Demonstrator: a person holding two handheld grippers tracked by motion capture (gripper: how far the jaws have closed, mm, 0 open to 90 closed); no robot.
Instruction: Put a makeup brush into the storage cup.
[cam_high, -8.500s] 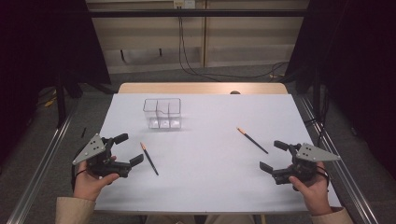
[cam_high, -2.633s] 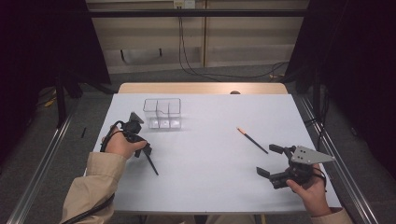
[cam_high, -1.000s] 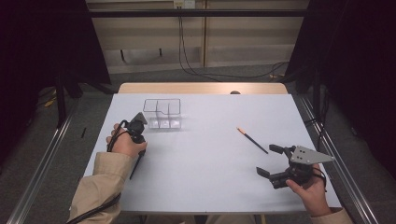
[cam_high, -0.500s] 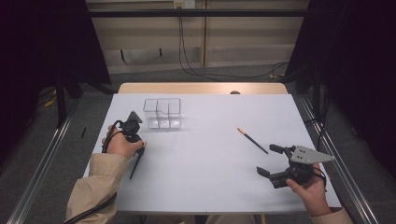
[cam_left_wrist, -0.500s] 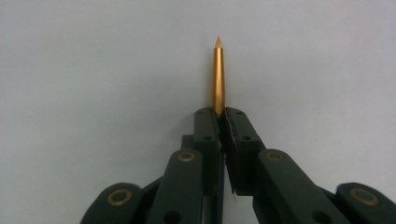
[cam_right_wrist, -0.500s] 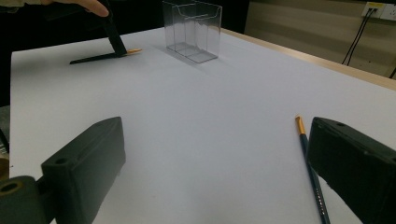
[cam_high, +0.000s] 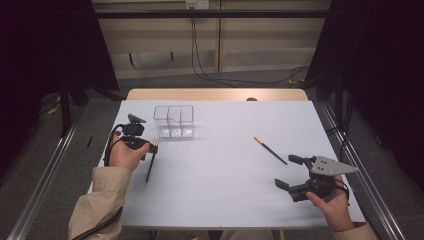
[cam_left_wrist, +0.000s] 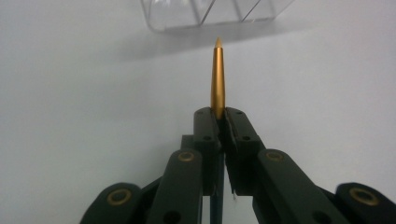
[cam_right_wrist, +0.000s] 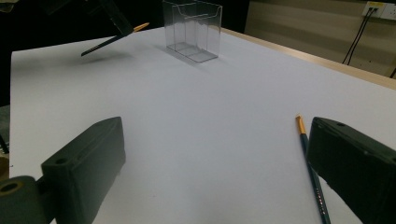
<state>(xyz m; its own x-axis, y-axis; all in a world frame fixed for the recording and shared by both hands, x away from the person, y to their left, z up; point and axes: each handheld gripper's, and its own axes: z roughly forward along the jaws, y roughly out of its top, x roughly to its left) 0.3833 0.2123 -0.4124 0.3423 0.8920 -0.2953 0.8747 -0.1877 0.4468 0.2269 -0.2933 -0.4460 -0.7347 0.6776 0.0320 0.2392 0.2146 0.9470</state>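
The pencil (cam_high: 151, 162) in the left gripper (cam_high: 145, 146) sits at the left of the high view, just below and left of the clear holder (cam_high: 173, 121). It is off the white table cover (cam_high: 225, 175), gold tip raised toward the holder's compartments, likely so it can be dropped in upright. In the left gripper view the jaws are clamped on the pencil just behind its gold end (cam_left_wrist: 218, 74), a grip that leaves the long shaft trailing behind. Compared with the earliest frame, where this pencil lay flat on the sheet, it now hangs in the grip nearer the holder. The right gripper (cam_high: 295, 172), lower right, rests with jaws apart; a second pencil (cam_high: 270, 150) lies just above it, where it lay before.
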